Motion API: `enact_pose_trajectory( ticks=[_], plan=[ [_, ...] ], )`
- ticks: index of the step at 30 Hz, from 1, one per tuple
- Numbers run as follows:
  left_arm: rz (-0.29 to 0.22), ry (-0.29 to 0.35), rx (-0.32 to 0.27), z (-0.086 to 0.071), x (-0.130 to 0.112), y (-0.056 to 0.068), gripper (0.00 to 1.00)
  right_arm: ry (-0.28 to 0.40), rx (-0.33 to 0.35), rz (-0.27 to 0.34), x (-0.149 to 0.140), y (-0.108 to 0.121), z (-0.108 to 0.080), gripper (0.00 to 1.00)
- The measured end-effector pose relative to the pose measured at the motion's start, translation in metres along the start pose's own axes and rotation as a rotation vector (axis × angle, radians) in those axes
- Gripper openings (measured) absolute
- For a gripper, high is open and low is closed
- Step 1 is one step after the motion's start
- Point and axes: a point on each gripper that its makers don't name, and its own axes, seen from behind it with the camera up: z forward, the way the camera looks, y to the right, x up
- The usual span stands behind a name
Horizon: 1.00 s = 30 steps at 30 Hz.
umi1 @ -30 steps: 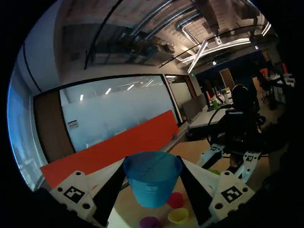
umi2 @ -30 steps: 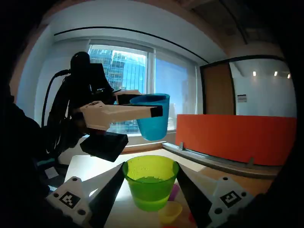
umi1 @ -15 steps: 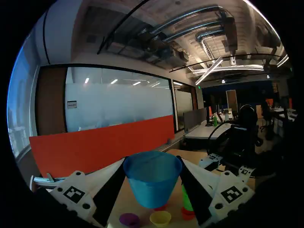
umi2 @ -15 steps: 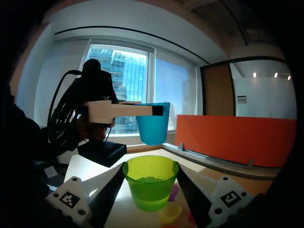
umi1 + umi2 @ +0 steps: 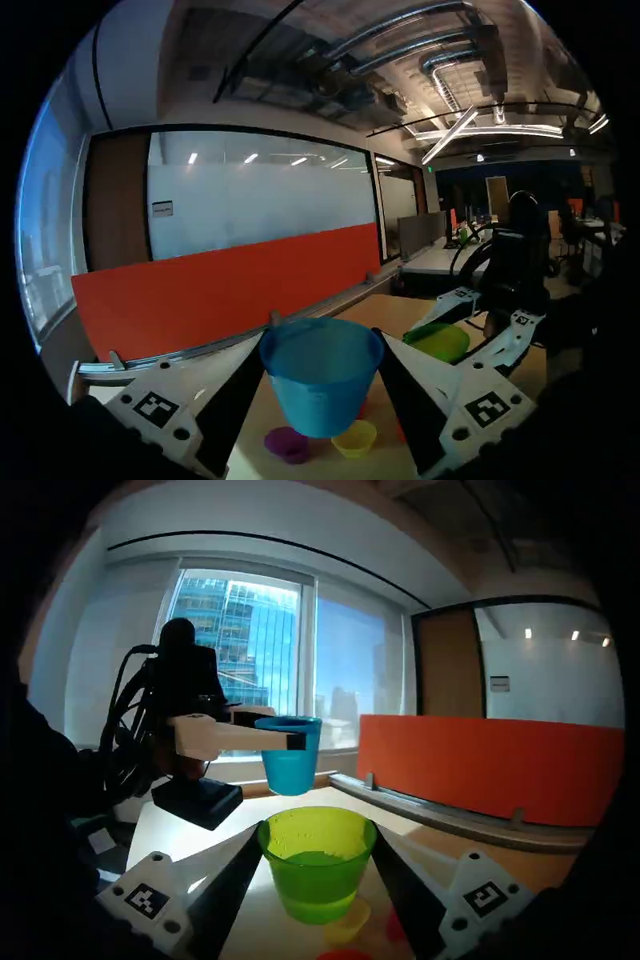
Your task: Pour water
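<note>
Above the bench (image 5: pixel 416 844), the right gripper (image 5: pixel 316 836) pinches the green cup (image 5: pixel 318 896) of water (image 5: pixel 316 866) in its fingers, the left gripper (image 5: pixel 322 346) likewise pinches the blue cup (image 5: pixel 322 392); tilting before the rims line up would likely spill.

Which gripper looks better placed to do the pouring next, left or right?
Right, probably. The right gripper holds the green cup, which has liquid in it. The left gripper holds the blue cup upright, with no liquid visible inside.
</note>
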Motion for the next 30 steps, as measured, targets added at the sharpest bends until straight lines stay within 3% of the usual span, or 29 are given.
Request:
enact_pose_trajectory(
  ticks=[15,21,30],
  plan=[
    [-0.047,-0.078,0.039,-0.013,-0.060,-0.019,0.89,-0.026,-0.142,0.018,-0.017,0.060,-0.038,0.92],
    [-0.036,-0.125,0.046,-0.015,-0.084,-0.022,0.89,-0.037,-0.197,0.043,-0.027,0.083,-0.050,0.92],
    [-0.003,-0.221,0.034,-0.012,-0.123,-0.018,0.89,-0.086,-0.229,0.060,-0.051,0.103,-0.051,0.92]
  ],
)
